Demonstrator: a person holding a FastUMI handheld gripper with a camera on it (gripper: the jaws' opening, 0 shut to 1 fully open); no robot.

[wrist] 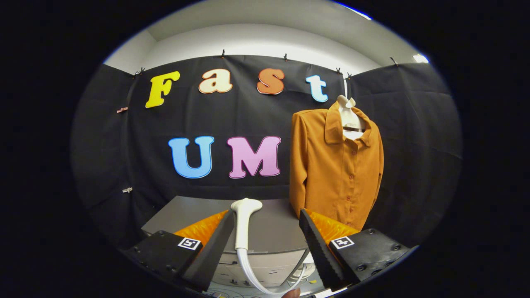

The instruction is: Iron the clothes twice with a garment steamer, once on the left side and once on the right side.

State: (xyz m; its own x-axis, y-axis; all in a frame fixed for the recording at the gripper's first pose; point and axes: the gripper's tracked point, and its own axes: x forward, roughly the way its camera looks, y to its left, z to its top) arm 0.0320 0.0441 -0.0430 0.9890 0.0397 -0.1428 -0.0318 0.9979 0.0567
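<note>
Gripper (265, 238) fingers spread wide, gripping nothing. Steamer head (244, 221) lying between them, closer to the left finger, long axis running 6 to 12 o'clock, hose (252, 275) trailing back toward 6. It's resting on a grey cabinet top (273, 231). Orange shirt (335, 169) hanging on a hanger at approx 1 o'clock, beyond the right finger, against black cloth wall (414, 145). Next move prob closing on the handle.

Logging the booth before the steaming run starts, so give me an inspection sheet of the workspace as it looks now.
Surface: grey table, steamer head lying on it.
Job's things: white steamer head between the fingers, untouched; orange shirt hanging buttoned on a white hanger beyond the fingers.
Clutter: nothing seen.
Gripper: gripper open, fingers either side of the steamer head.
Cables: white hose curving down from the steamer head.
Surroundings: black cloth wall, clipped along the top.
</note>
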